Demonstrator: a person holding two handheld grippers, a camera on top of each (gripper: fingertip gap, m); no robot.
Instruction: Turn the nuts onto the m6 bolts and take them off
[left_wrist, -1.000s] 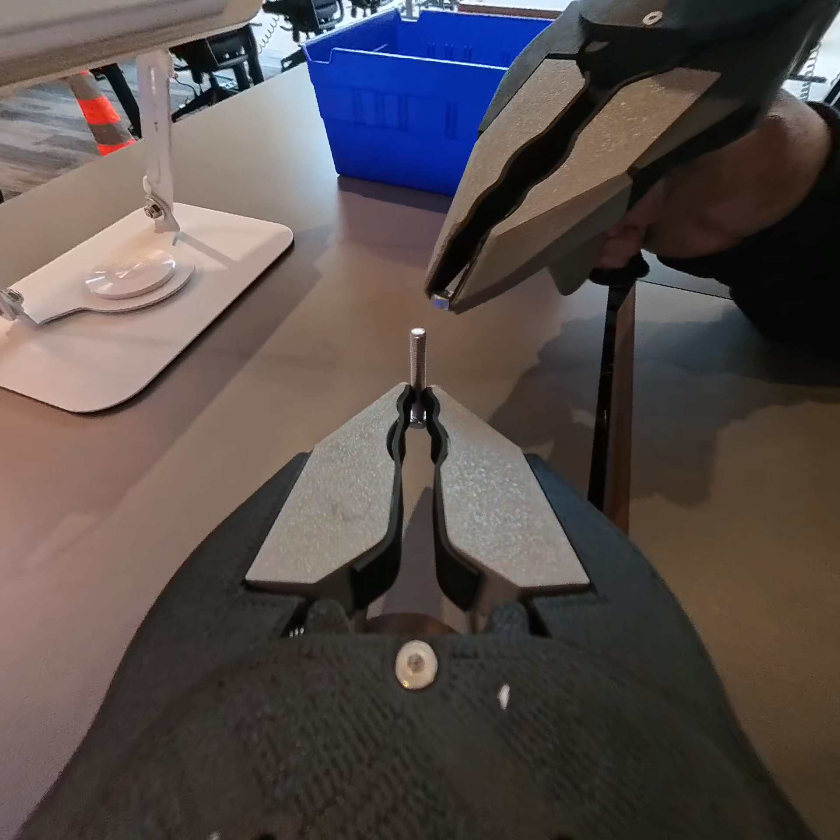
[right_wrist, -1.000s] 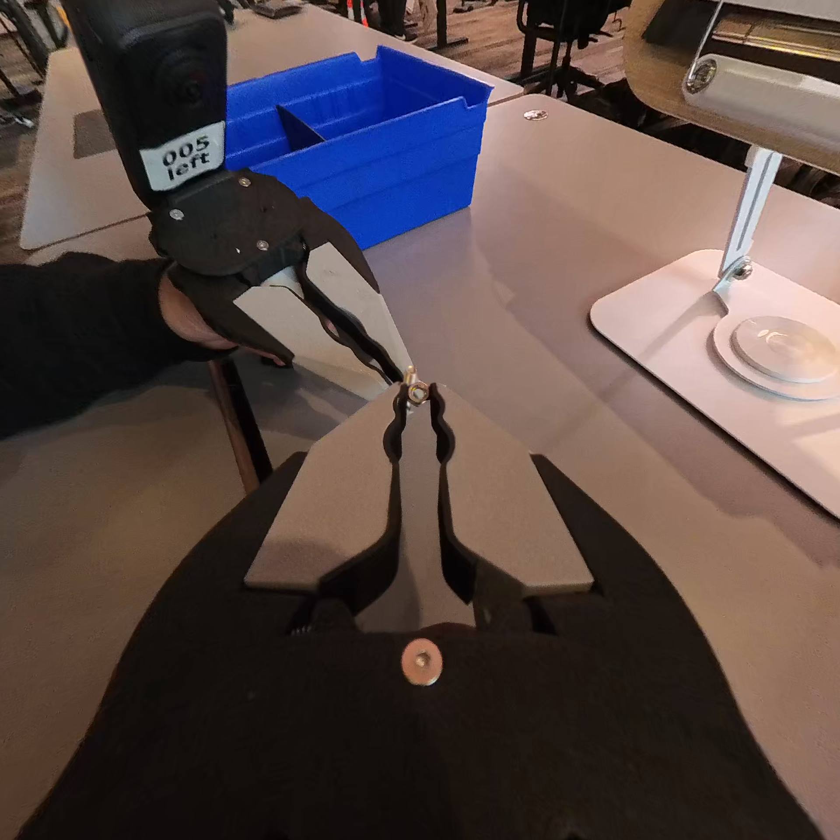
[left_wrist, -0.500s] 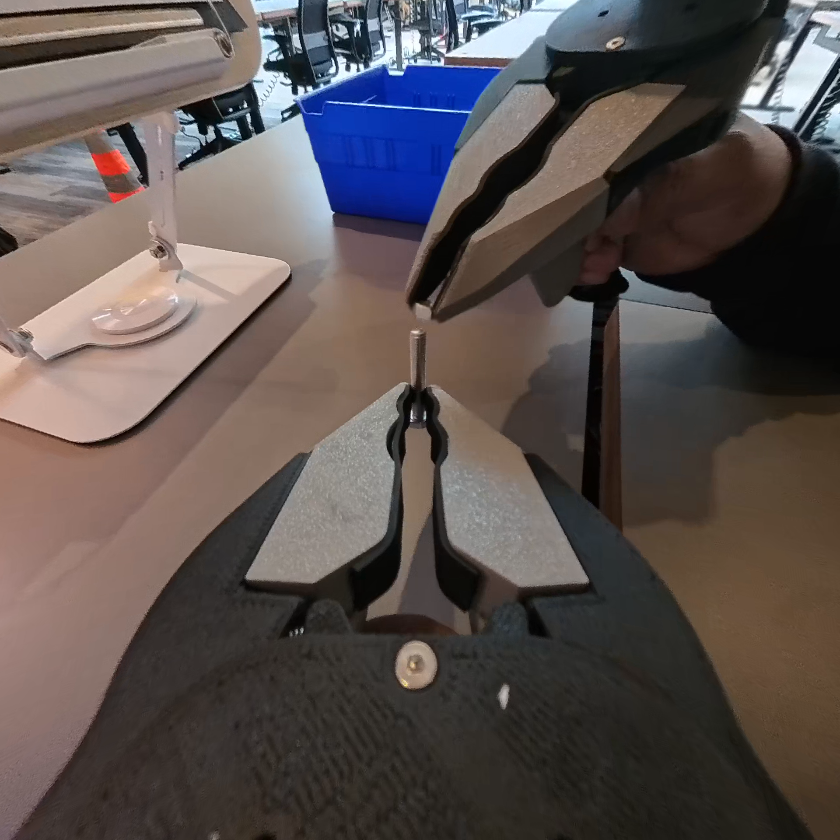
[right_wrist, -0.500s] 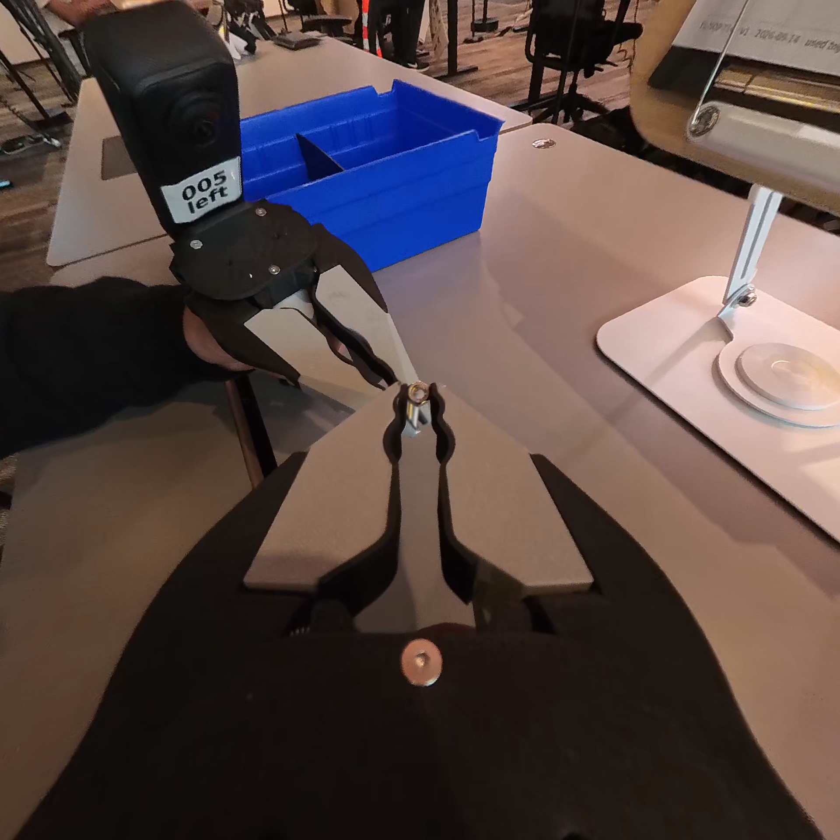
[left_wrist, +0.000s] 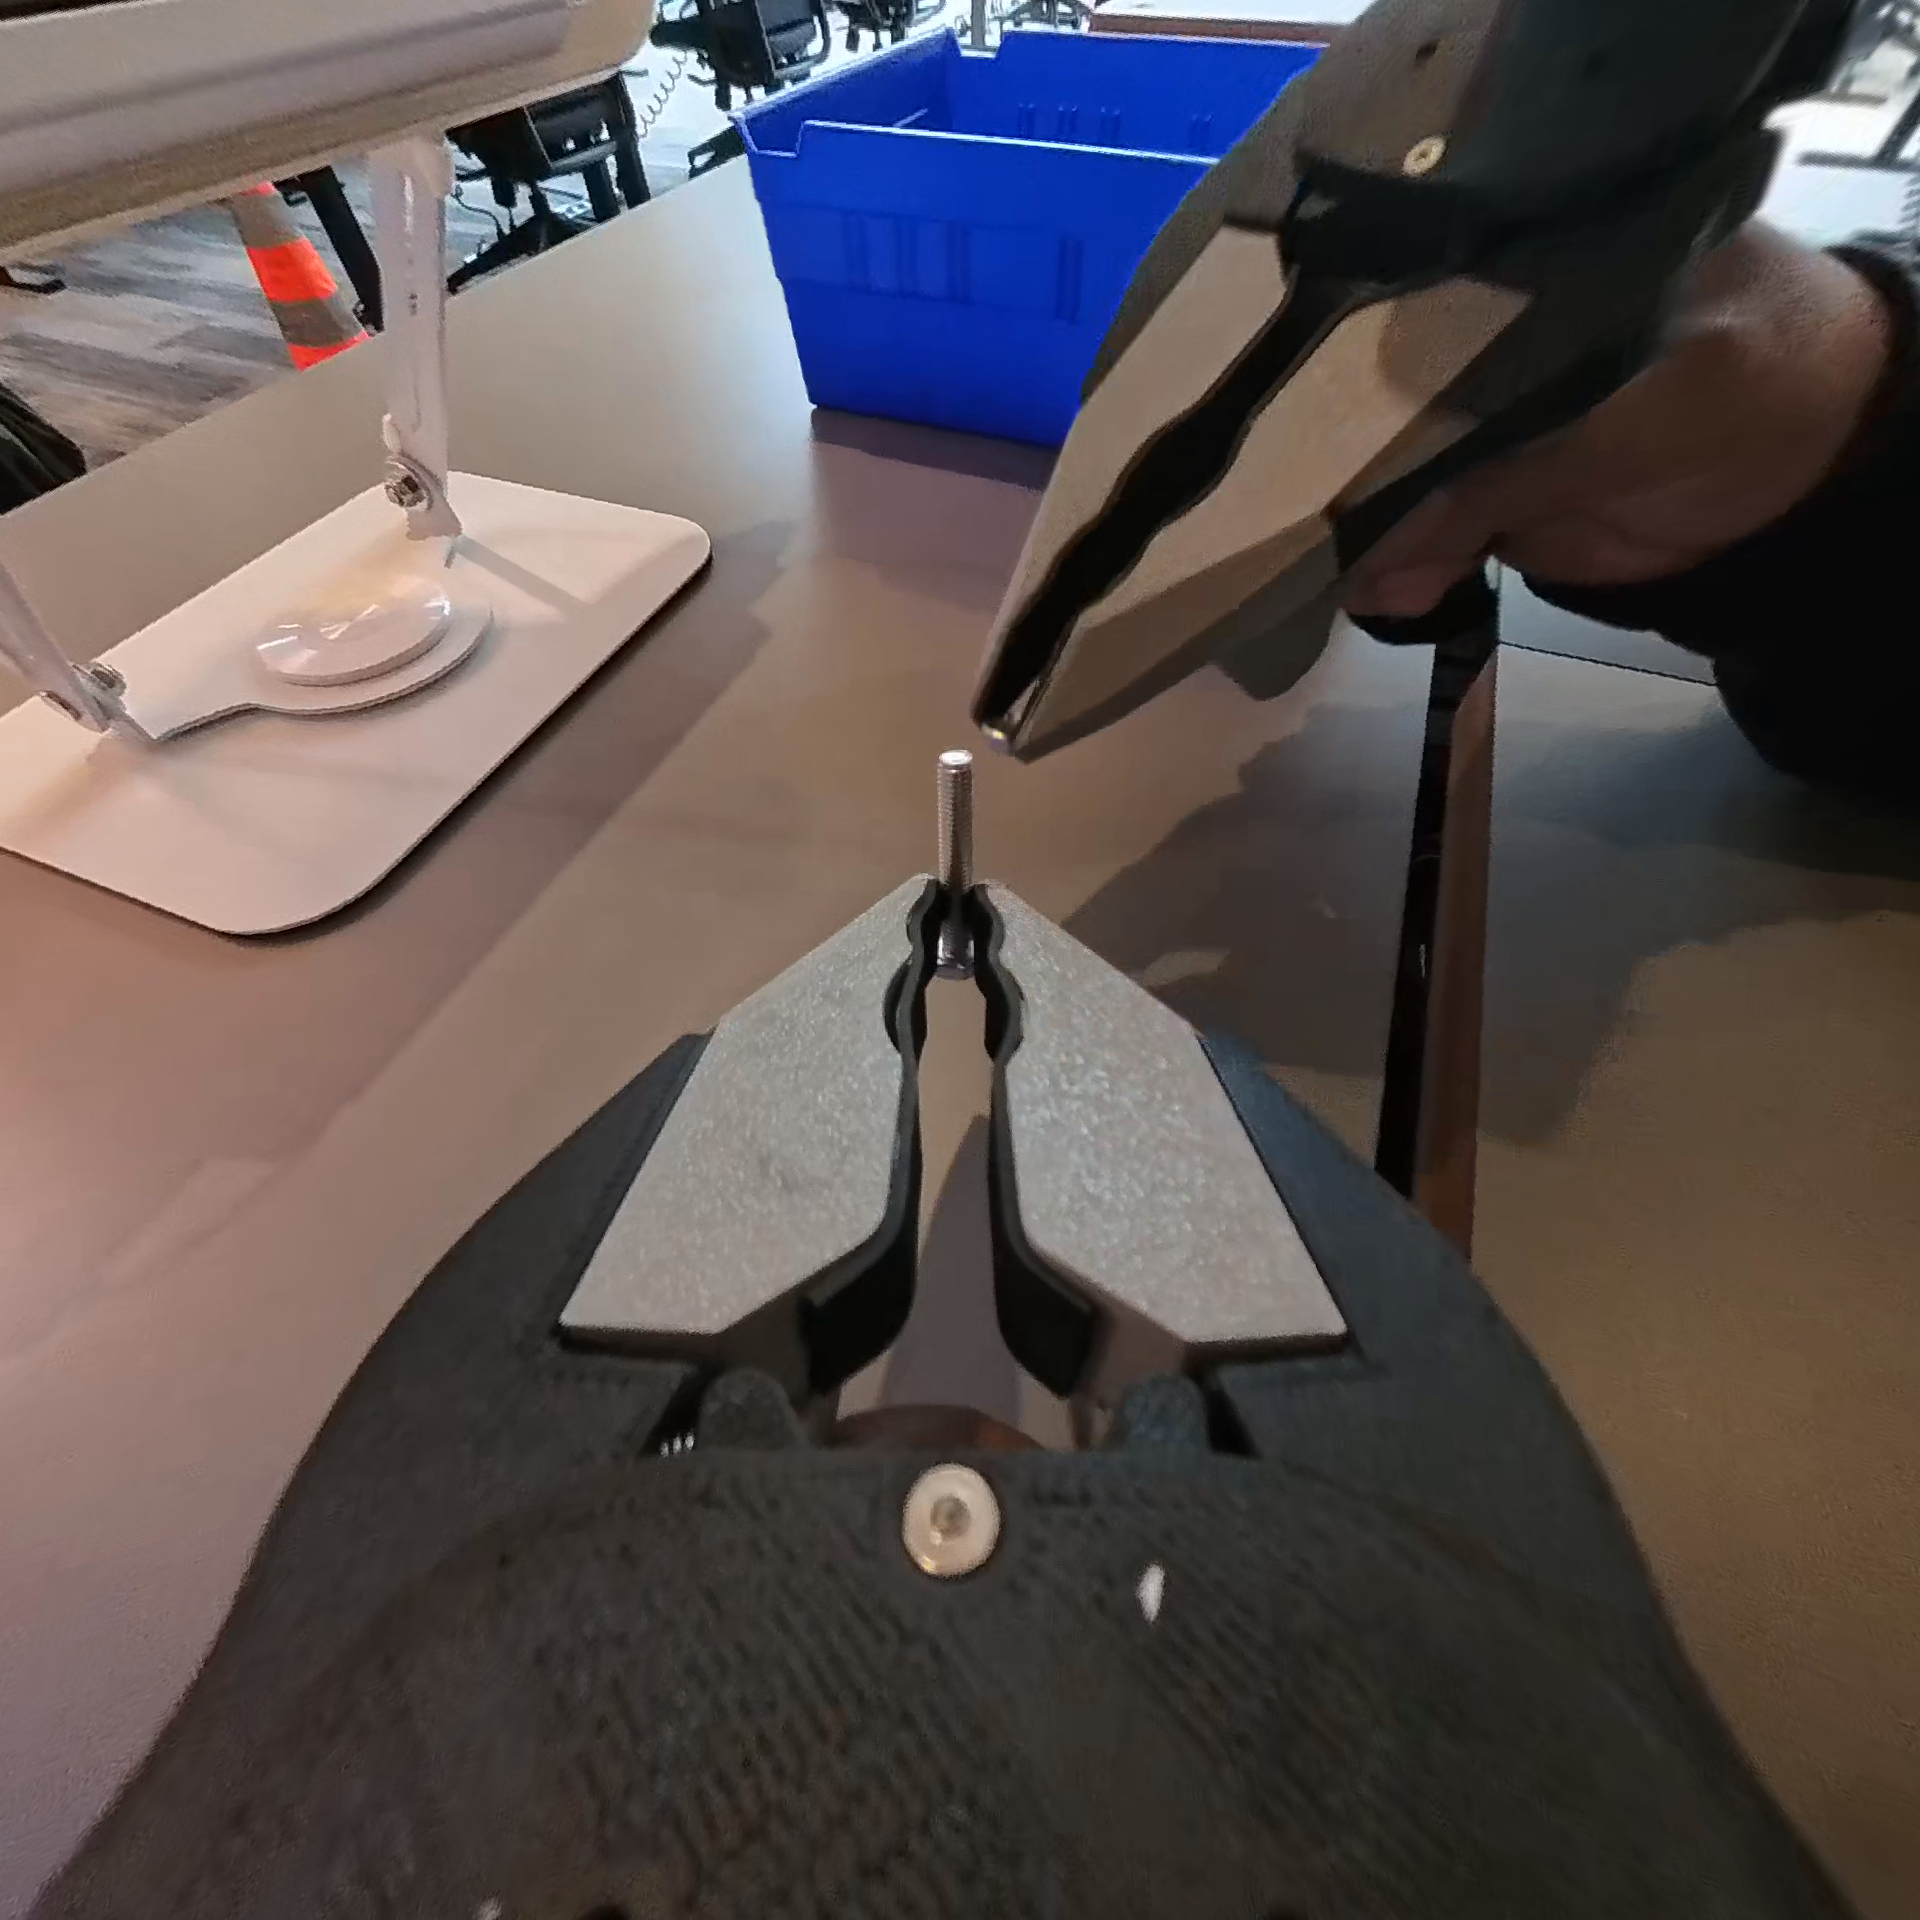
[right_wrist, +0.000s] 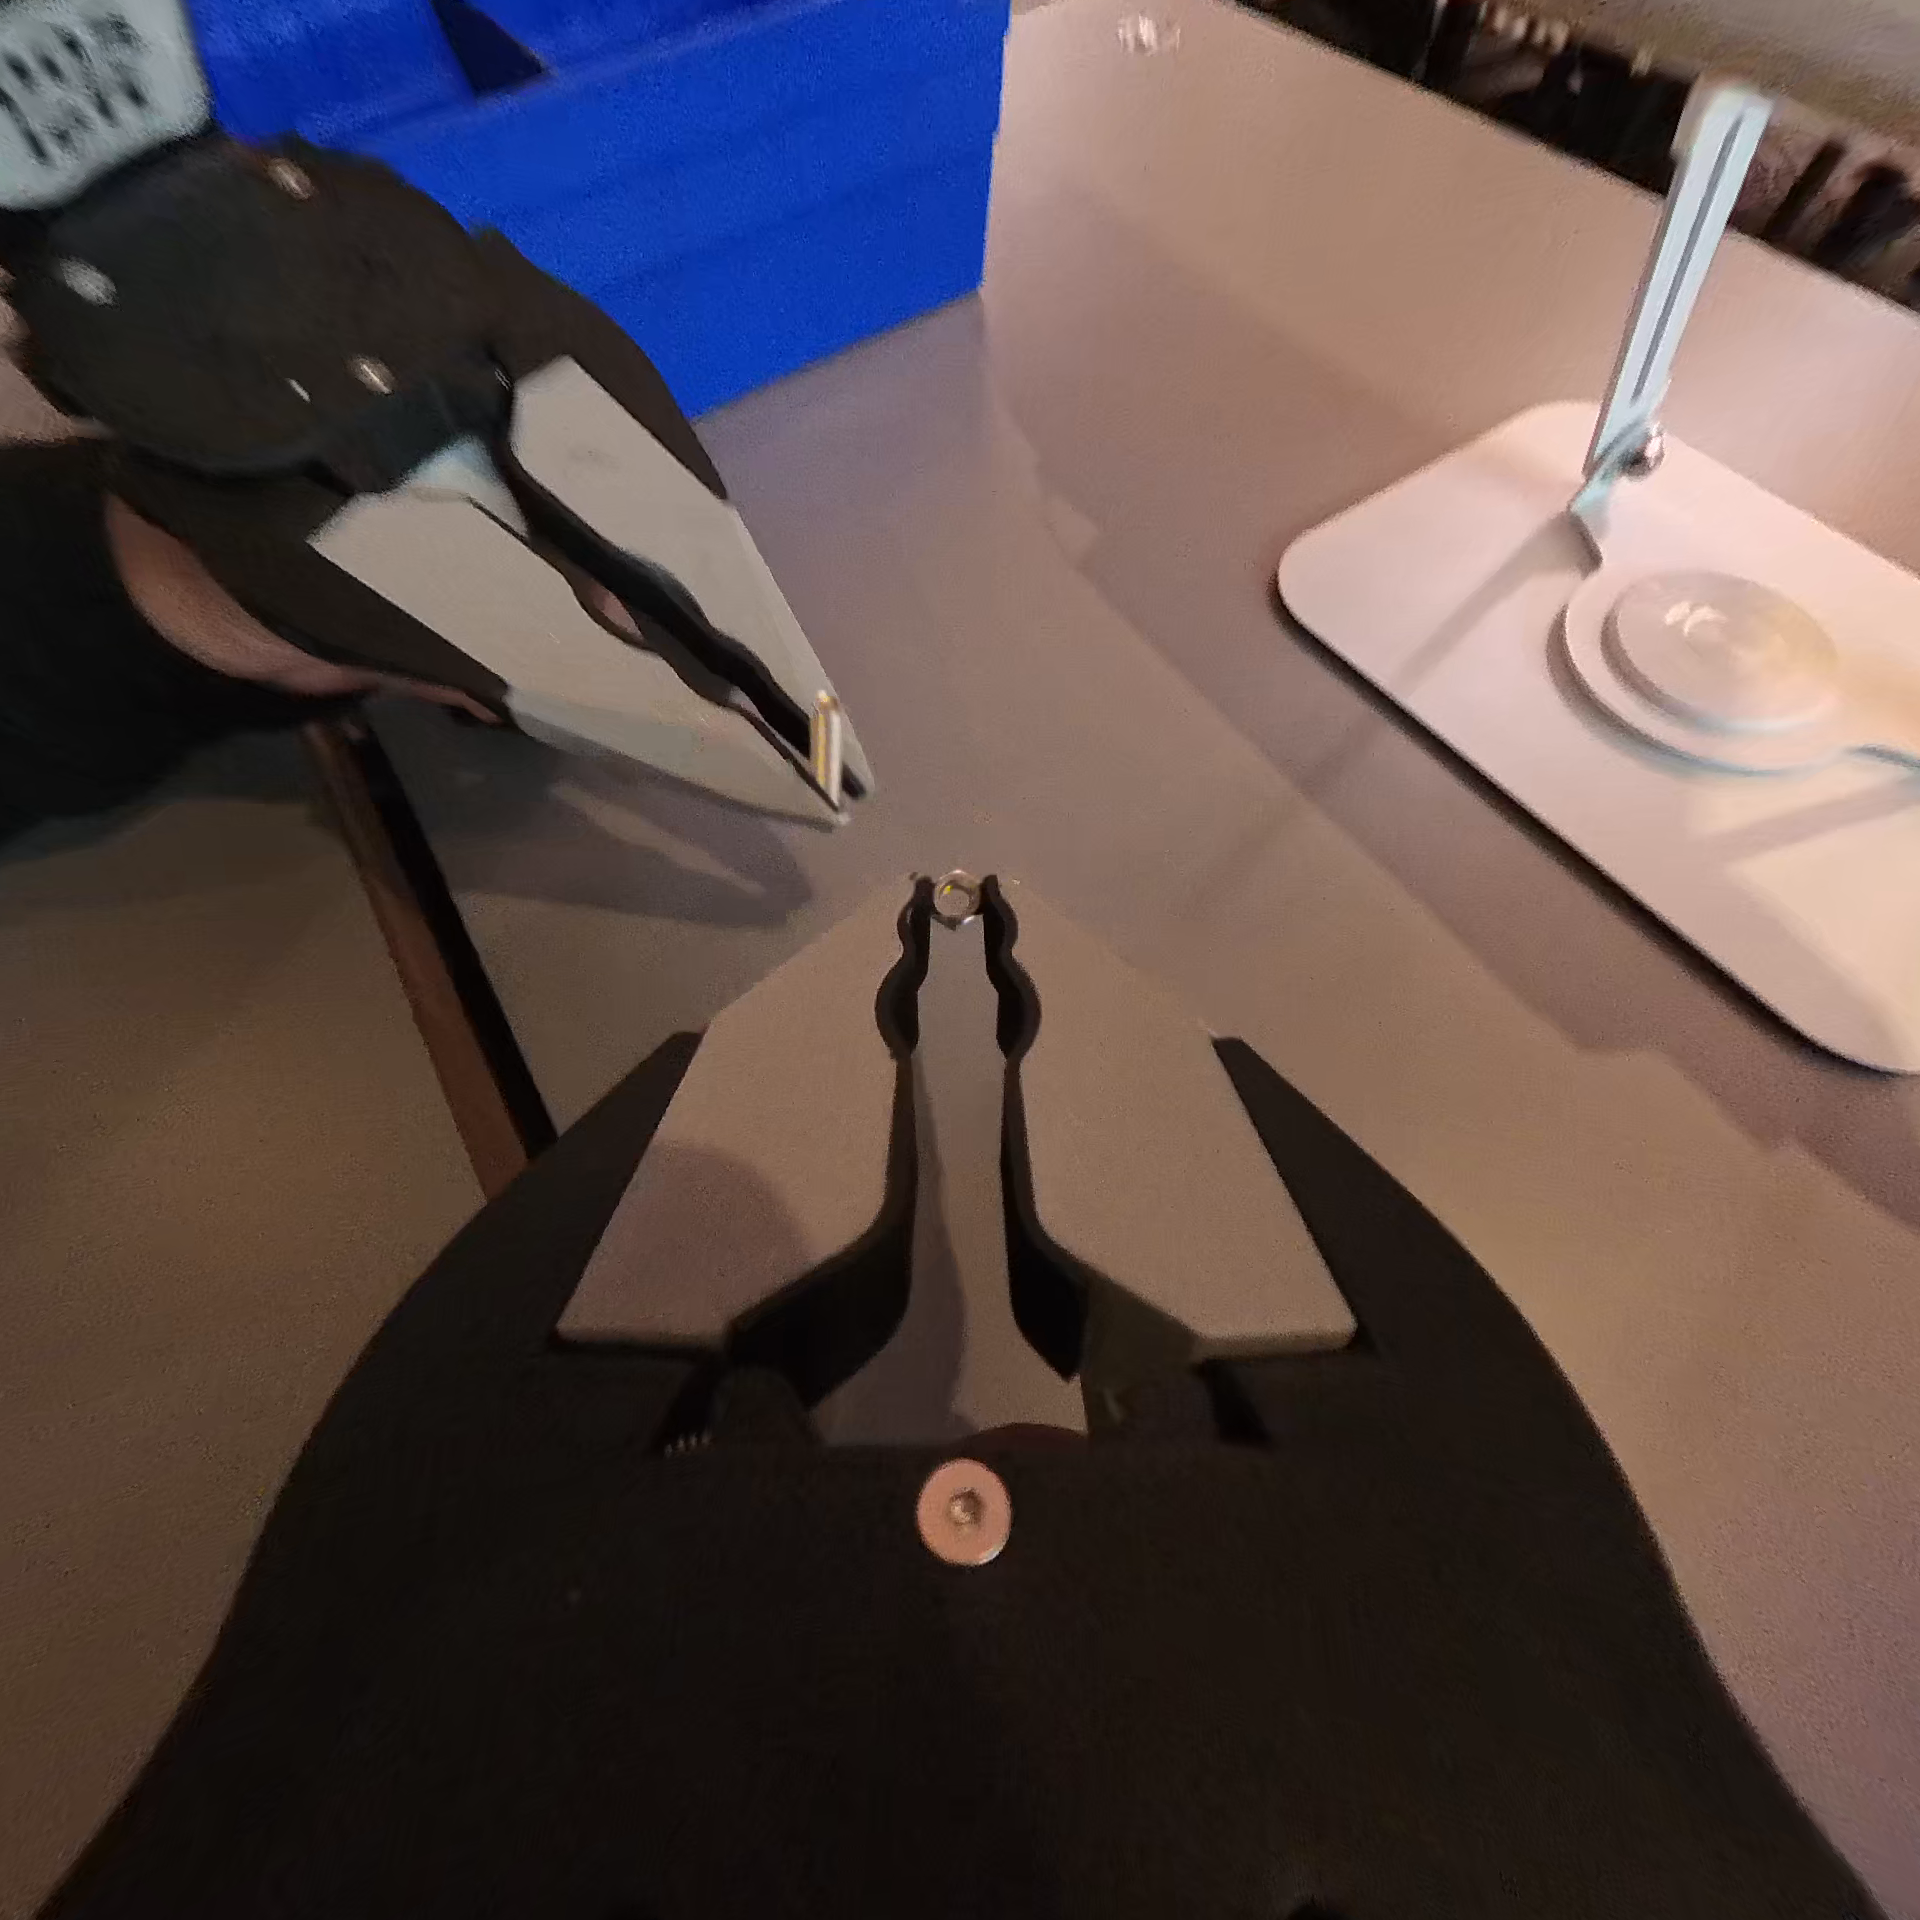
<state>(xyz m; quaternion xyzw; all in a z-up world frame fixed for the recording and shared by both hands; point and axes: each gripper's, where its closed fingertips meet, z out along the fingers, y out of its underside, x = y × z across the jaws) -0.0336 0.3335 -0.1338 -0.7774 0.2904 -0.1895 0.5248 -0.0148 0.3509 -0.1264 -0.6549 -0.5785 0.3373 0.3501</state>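
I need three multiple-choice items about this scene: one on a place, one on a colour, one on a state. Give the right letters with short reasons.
1. Where is the nut?
A. Between the tips of the right hand-held gripper
B. On the table
C. In the bin

2. What colour is the bin?
A. Red
B. Blue
C. White

3. What is the state of the bolt?
A. Lying on the table
B. Carrying the nut at mid-thread
C. Clamped in the left hand-held gripper, thread bare

Key: 1 A, the right wrist view shows the nut pinched at the tips. 2 B, its walls are blue in both views. 3 C, the shaft sticks out past the shut tips with no nut on it; the nut sits apart from its end.
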